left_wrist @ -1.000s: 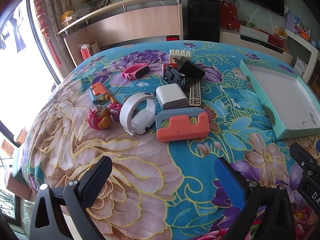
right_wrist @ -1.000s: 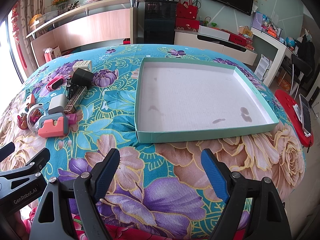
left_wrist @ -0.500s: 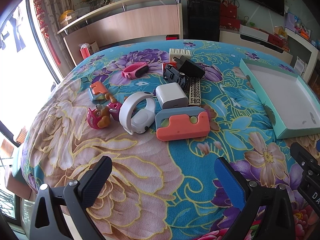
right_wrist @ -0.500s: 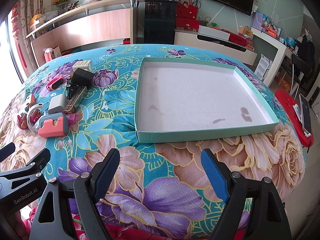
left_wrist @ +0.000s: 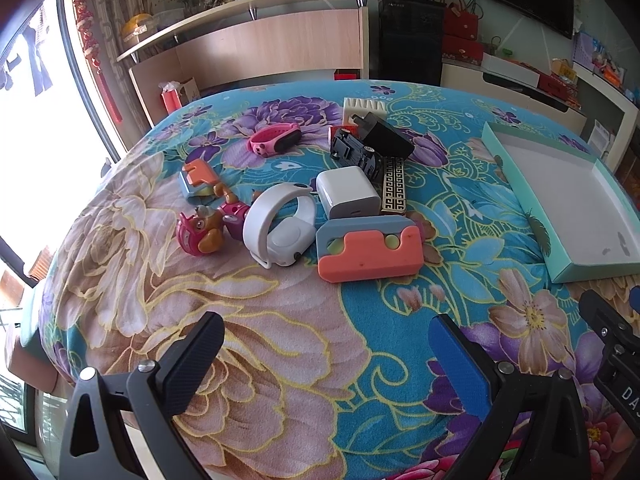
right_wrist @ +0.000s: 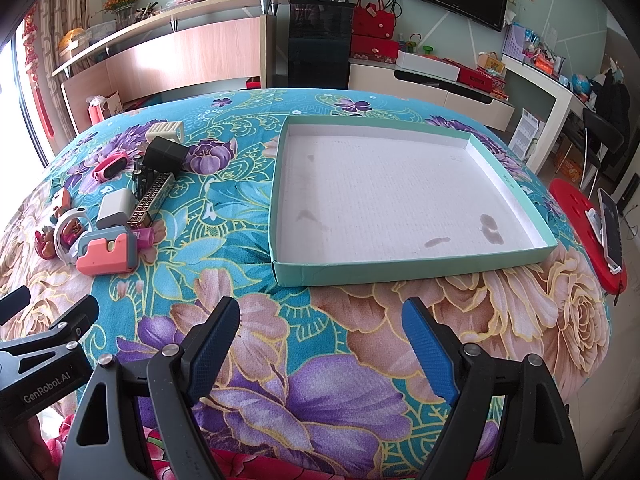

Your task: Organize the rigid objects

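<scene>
A pile of small objects lies on the flowered cloth: an orange-and-grey block [left_wrist: 370, 249], a white charger cube [left_wrist: 347, 193], a white watch [left_wrist: 280, 230], a red toy figure [left_wrist: 200, 232], a pink band [left_wrist: 274, 140], a black adapter [left_wrist: 386, 134], a gold patterned bar [left_wrist: 394, 190]. My left gripper [left_wrist: 326, 354] hovers open in front of the pile with nothing between its fingers. A shallow teal box lid [right_wrist: 400, 269] with a white inside lies to the right of the pile. My right gripper [right_wrist: 320, 340] stands open just before the lid's near wall.
A small orange-and-blue block [left_wrist: 196, 178] and a cream ribbed piece [left_wrist: 364, 106] lie at the pile's edges. The cloth drops away at the left. A red stool with a phone [right_wrist: 610, 224] stands at the right. Shelves and cabinets line the back.
</scene>
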Available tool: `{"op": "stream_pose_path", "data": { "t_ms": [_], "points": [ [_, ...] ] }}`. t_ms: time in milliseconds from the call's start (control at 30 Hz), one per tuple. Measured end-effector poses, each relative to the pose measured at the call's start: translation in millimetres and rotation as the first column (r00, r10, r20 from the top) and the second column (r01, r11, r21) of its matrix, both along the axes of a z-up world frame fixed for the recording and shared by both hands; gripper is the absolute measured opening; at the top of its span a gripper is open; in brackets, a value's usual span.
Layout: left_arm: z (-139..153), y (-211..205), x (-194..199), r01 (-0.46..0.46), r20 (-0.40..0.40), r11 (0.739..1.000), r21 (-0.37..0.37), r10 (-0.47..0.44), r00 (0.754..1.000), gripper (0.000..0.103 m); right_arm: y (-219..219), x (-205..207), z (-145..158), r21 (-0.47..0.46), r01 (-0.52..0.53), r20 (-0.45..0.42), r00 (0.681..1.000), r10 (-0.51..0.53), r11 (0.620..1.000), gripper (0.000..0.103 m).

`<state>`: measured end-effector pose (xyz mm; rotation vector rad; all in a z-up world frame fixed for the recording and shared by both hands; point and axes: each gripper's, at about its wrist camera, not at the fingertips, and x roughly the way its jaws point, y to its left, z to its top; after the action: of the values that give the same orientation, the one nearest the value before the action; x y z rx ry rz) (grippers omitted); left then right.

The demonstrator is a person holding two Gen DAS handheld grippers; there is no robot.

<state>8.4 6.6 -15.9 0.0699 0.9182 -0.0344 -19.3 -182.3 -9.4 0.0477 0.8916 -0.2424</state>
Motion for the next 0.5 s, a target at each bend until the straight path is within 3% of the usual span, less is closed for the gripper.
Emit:
{"op": "stream_pose_path", "data": {
  "t_ms": [167,333,500],
  "points": [
    [13.4,27.2,9.9,-0.011,-0.002,1.0,-0.017,0.011,1.0,0.103,6.3,1.1,17.0,0.03,-0.053,0.024,0.998,0.052,0.998,0.084],
    [16.8,68.0,29.0,-0.085,-0.037,0.994,-0.075,0.082,0.996,0.103,31.9,13.4,37.5,0.063,-0.151,0.065,0.987,0.147,0.987,0.084],
    [14.1,95.9,42.9,-0.122,-0.054,0.986,-0.113,0.116,0.992,0.103,67.1,38.7,35.2,0.095,-0.238,0.046,0.971,0.235,0.967,0.084]
  ]
}}
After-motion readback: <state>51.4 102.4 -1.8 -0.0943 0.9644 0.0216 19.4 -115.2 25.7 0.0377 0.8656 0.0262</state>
